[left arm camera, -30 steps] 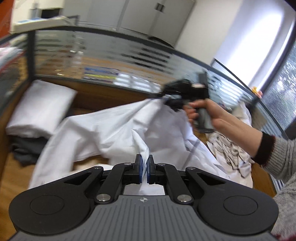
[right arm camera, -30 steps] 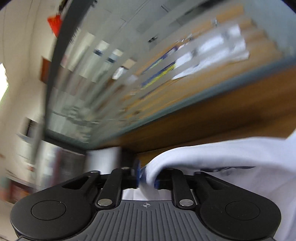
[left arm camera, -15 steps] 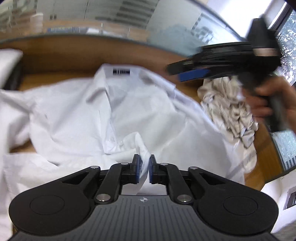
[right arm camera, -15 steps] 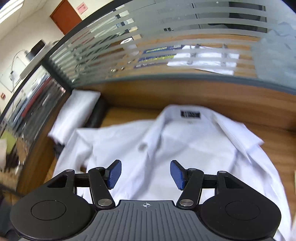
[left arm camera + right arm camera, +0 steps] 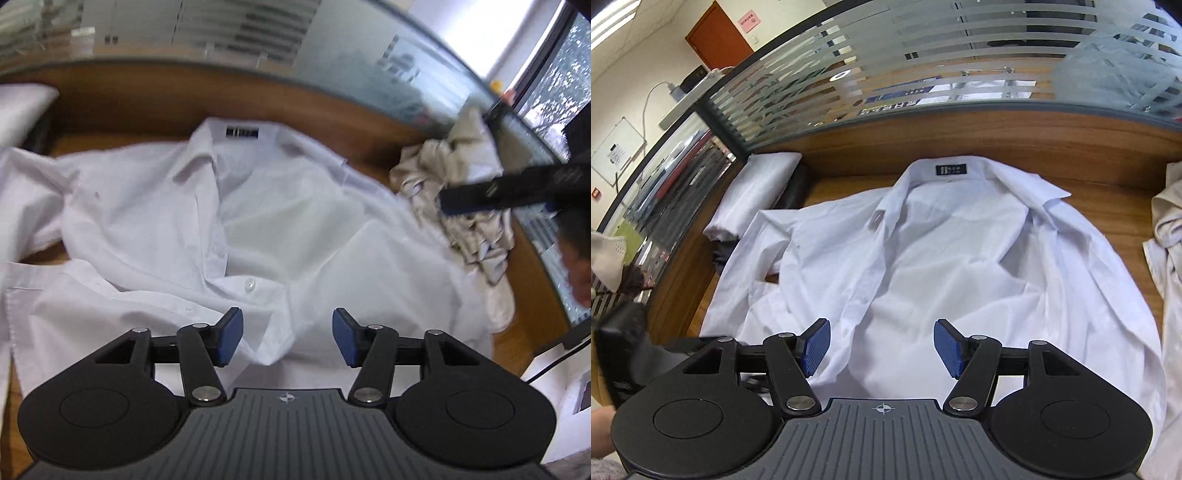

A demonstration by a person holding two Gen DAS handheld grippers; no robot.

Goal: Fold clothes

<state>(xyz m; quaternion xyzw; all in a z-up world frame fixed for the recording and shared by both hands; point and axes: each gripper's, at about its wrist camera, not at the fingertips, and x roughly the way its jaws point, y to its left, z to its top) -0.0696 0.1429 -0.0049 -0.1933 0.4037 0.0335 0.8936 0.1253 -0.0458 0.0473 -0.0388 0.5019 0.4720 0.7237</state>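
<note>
Right wrist: 1 white shirt point(image 5: 960, 258) flat; 2 grippers, left gripper point(image 5: 286, 341) & right gripper point(image 5: 882, 347), just spread apart, empty

White shirt point(image 5: 942, 258) spread open, collar up, rumpled, on wooden desk point(image 5: 1108, 199).

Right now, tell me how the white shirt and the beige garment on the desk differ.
The white shirt lies spread open across the middle of the desk, collar at the far side; the beige garment sits crumpled in a heap at the right edge. The white shirt covers far more of the desk than the beige garment. The white shirt shows a dark collar label; the beige garment shows none. Neither is folded yet.
</note>
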